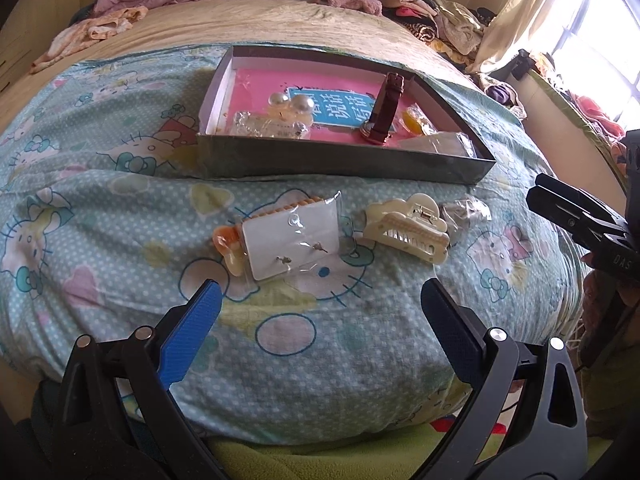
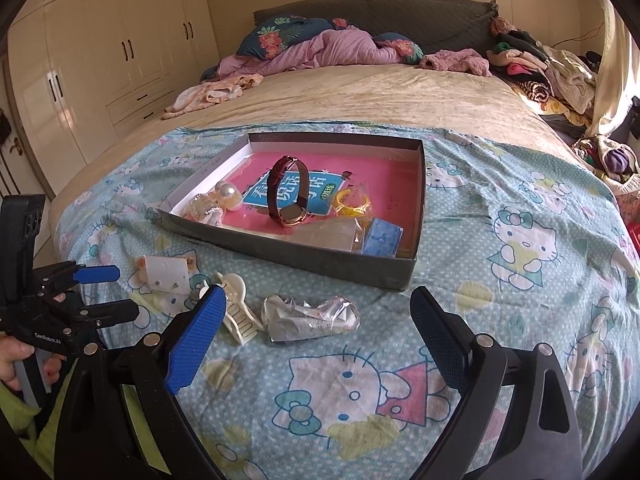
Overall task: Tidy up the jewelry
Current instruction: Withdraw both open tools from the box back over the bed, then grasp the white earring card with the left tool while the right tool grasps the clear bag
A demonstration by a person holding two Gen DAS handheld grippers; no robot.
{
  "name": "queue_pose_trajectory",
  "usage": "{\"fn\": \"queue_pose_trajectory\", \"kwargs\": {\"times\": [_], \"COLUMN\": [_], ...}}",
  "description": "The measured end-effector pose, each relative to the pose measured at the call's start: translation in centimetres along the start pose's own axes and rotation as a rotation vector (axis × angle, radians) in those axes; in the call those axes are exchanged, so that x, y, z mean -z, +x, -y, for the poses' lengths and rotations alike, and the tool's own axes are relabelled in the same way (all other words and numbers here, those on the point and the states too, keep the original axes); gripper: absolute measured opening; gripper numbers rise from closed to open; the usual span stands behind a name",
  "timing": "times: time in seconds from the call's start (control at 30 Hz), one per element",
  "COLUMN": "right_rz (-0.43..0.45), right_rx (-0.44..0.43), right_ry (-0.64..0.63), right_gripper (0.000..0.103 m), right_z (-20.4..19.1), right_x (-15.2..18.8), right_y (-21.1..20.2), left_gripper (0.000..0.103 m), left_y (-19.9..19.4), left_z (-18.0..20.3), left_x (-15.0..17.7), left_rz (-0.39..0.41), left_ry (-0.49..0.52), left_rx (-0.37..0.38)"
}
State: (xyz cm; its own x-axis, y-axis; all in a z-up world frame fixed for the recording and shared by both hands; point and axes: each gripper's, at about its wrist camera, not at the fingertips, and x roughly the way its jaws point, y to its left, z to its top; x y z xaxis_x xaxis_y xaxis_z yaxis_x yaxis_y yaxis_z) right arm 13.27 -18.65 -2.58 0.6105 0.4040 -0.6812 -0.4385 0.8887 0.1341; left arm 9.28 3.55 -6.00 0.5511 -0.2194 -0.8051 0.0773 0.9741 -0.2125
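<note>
My left gripper (image 1: pixel 320 304) hangs spread wide and empty over the cartoon-cat blanket (image 1: pixel 100 208); my right gripper (image 2: pixel 316 312) is just as wide, gripping nothing. At my left's twelve o'clock lies the bagged earring card (image 1: pixel 292 240), the cream hair claw (image 1: pixel 408 228) at one o'clock, a crumpled clear bag (image 1: pixel 466 214) just beyond it. Farther at twelve sits the shallow box (image 1: pixel 340 164) (watch (image 1: pixel 386 108) upright inside, pearl clip (image 1: pixel 290 102) in its left part).
</note>
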Motion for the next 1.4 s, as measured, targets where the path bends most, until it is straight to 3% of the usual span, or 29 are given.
{"fn": "queue_pose_trajectory", "kwargs": {"times": [0.4,0.47,0.53,0.57,1.4], "right_rz": [-0.021,-0.026,-0.032,-0.035,-0.142], "right_rx": [-0.005,-0.005,-0.006,-0.006,-0.031], "right_ry": [0.038,0.044,0.05,0.053,0.011], "right_gripper": [0.092,0.092,0.092,0.093,0.093], "right_z": [1.6,1.8,2.0,2.1,0.7], "right_x": [1.2,1.3,1.5,1.5,1.9], "right_y": [0.8,1.1,1.4,1.6,7.7], "left_gripper": [0.091,0.087,0.073,0.07,0.07], "left_y": [2.5,2.8,3.3,3.5,5.3], "left_z": [0.6,0.5,0.4,0.3,0.8], "left_x": [-0.5,-0.8,-1.1,-1.2,-1.9], "left_rz": [-0.014,-0.009,-0.013,-0.016,-0.03], "left_ry": [-0.029,-0.034,-0.037,-0.04,-0.02], "left_rx": [-0.015,-0.019,-0.022,-0.022,-0.051]}}
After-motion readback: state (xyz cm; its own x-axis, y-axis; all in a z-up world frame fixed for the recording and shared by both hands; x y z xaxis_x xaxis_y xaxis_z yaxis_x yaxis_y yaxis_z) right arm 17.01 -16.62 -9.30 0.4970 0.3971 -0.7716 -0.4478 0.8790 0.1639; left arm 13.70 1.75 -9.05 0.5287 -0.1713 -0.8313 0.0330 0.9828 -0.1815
